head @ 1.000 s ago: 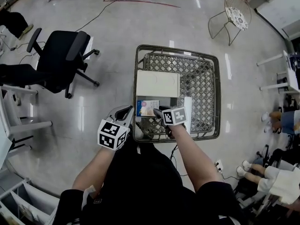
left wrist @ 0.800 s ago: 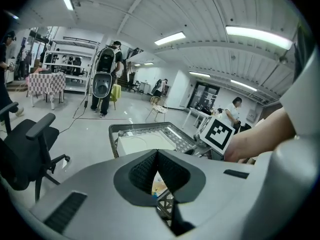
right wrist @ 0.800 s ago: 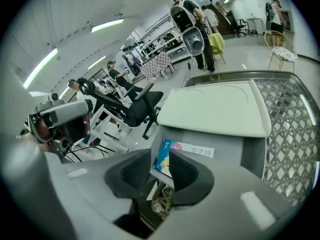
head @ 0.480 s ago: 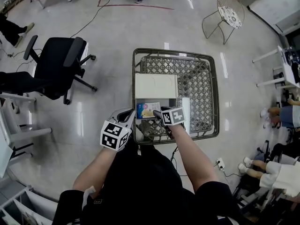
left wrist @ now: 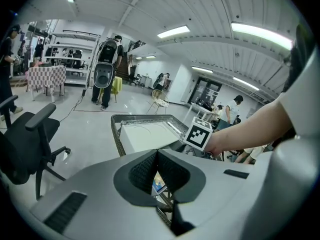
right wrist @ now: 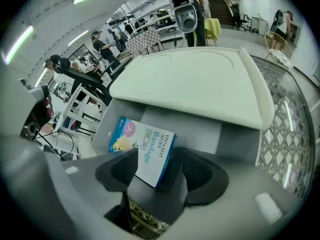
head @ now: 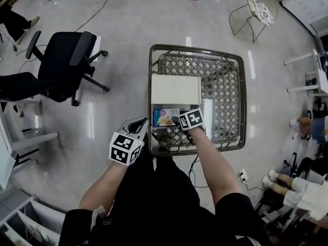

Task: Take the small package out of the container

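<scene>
Right hand-held gripper [right wrist: 155, 159] just opened around bandage box [right wrist: 142, 141] (left hand-held gripper [left wrist: 157, 156] pressed together).

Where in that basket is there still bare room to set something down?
The right half of the basket is bare lattice, between the white box and the right rim, save a white strip. The near left corner is crowded: the package lies there, between the jaws of the right gripper, which have just been opening.

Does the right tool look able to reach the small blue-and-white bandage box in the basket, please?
Probably yes: the right tool, whose jaws have just been opening, straddles the small blue-and-white bandage box; nothing covers it.
</scene>
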`<state>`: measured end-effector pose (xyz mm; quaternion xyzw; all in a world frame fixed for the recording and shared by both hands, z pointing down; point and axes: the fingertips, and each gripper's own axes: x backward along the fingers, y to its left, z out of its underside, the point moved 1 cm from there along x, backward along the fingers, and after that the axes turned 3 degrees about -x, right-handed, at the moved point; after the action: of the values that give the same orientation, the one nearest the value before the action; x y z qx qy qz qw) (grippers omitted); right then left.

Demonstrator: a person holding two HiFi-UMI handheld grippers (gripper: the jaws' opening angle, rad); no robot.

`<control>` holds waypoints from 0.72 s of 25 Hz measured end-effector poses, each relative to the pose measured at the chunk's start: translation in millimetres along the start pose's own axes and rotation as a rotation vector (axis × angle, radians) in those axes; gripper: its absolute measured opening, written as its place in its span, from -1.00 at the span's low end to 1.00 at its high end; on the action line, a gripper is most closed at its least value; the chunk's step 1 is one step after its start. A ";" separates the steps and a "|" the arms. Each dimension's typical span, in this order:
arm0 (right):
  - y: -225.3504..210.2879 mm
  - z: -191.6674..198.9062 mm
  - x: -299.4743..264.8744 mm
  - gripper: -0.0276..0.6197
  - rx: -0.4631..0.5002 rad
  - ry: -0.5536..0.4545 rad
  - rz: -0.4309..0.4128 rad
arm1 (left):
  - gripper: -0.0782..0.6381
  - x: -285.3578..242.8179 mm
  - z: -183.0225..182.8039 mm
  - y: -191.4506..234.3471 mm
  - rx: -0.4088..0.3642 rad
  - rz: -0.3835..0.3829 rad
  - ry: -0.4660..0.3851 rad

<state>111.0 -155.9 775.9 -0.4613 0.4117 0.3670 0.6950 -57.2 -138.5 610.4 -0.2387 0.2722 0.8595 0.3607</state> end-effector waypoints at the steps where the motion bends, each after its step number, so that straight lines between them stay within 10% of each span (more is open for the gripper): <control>1: 0.1 0.2 -2.2 -0.03 0.005 0.009 -0.001 | -0.77 -0.8 0.9 -0.3 0.001 -0.001 0.002; 18: 20.7 -7.5 5.9 -0.27 -0.056 -0.044 -0.111 | -0.77 -8.1 9.9 -3.1 0.012 -0.010 0.012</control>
<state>93.1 -155.9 761.8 -0.4946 0.3595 0.3495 0.7099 -51.9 -134.3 621.7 -0.2429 0.2785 0.8547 0.3647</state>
